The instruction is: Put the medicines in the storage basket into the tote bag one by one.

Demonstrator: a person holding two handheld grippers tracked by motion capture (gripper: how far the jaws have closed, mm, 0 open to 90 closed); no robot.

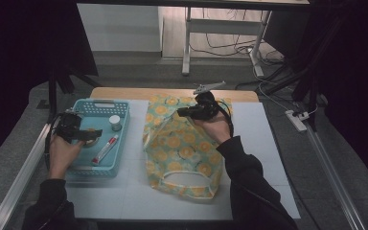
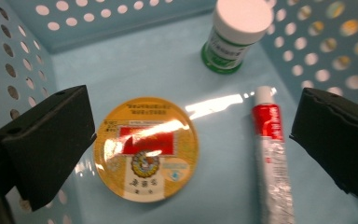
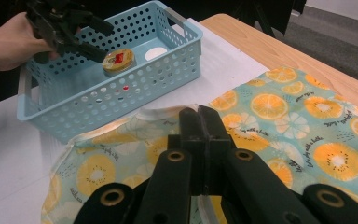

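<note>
A light blue perforated basket (image 1: pixel 100 102) (image 2: pixel 121 23) (image 3: pixel 121 100) stands at the left. It holds a round yellow tin (image 2: pixel 146 148) (image 3: pixel 118 60), a white-capped green bottle (image 1: pixel 115 121) (image 2: pixel 235 35) and a red and white tube (image 1: pixel 106 148) (image 2: pixel 272 154). My left gripper (image 1: pixel 92 136) (image 2: pixel 193 121) (image 3: pixel 103 42) hangs open inside the basket, with the tin and the tube between its wide-set jaws. An orange-slice print bag (image 1: pixel 182 143) (image 3: pixel 307 140) lies flat in the middle. My right gripper (image 1: pixel 180 112) (image 3: pixel 199 116) is shut just over the bag's far part, with nothing seen between its jaws.
A white mat (image 1: pixel 258 143) covers the wooden table (image 1: pixel 172 92). Metal rails (image 1: pixel 24 167) run along both sides of the table. A desk's legs (image 1: pixel 187 48), cables and a power strip (image 1: pixel 297 120) lie on the floor beyond.
</note>
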